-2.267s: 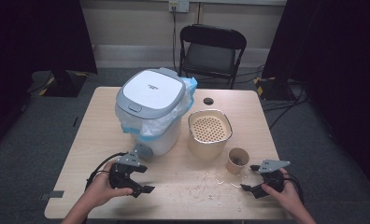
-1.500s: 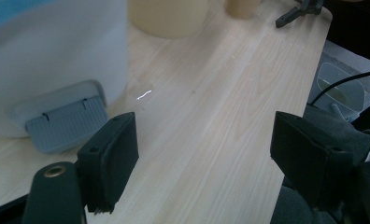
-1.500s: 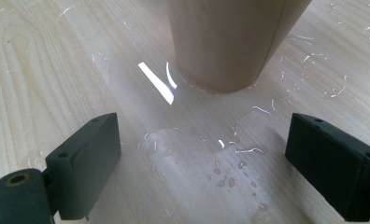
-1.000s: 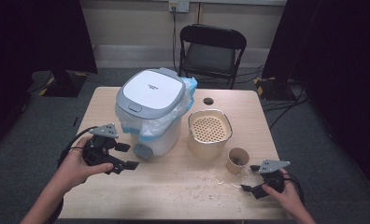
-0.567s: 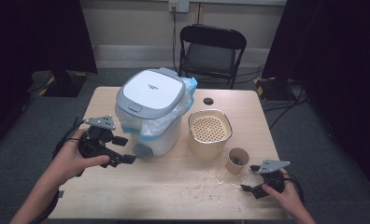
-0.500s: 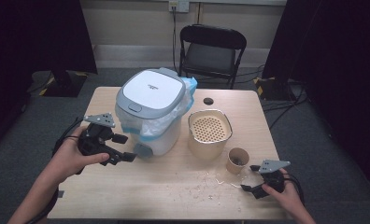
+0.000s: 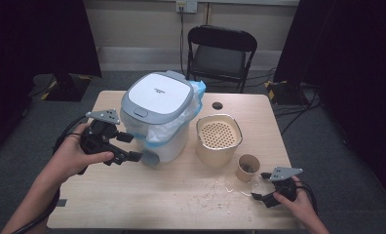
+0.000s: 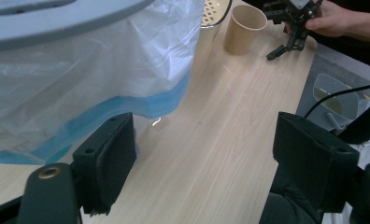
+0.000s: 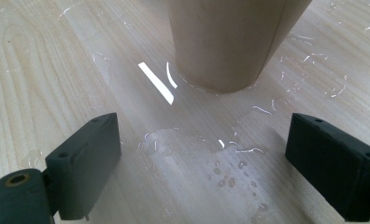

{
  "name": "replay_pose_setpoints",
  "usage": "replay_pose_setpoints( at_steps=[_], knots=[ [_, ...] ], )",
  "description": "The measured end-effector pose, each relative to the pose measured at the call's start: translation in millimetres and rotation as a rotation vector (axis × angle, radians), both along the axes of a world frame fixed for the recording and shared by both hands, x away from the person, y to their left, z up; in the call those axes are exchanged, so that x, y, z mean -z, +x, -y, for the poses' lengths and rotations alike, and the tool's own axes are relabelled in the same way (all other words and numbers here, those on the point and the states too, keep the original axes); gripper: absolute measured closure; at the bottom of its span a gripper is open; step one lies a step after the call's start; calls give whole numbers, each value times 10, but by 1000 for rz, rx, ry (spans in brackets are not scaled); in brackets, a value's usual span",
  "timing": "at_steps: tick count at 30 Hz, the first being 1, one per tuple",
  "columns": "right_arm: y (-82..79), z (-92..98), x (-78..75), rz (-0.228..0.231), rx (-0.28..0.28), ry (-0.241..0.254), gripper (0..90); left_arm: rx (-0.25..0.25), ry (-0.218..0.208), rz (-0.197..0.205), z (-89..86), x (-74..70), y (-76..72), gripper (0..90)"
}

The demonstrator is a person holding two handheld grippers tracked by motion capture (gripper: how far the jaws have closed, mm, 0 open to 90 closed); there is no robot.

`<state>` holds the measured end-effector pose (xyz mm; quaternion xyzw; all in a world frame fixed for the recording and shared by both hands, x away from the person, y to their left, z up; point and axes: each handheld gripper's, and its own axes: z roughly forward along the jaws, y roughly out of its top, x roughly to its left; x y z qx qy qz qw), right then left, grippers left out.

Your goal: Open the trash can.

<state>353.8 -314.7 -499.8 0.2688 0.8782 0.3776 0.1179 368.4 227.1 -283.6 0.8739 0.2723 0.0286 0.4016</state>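
Left tongs (image 7: pixel 132 147) released, nothing between the jaws, held at the bin's (image 7: pixel 158 117) left side just beside its bag (image 8: pixel 94 79). Bin stands on the desk (image 7: pixel 132 204) toward the back left. Right tongs (image 7: pixel 260 187) released, low at the front right, facing the cup (image 7: pixel 247 167). Wet patches (image 9: pixel 206 149) between tongs and cup.
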Motion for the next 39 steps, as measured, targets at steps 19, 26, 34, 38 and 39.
replay_pose_setpoints(
  at_steps=[19, 26, 34, 38, 39],
  knots=[
    [0, 0, 0, 0, 0, 0, 96, 18, 19, 20, 94, -272, 76, 209],
    [1, -2, 2, 1, -1, 1, 94, 9, 13, 39, 137, -406, 137, 209],
    [1, -2, 2, 0, 0, 1, 94, -11, 17, 55, 162, -503, 198, 197],
    [2, -2, 2, 1, 0, 1, 94, -25, 9, 57, 165, -537, 243, 182],
    [2, -2, 2, 1, 0, 1, 94, -24, 14, 67, 166, -542, 254, 182]
  ],
)
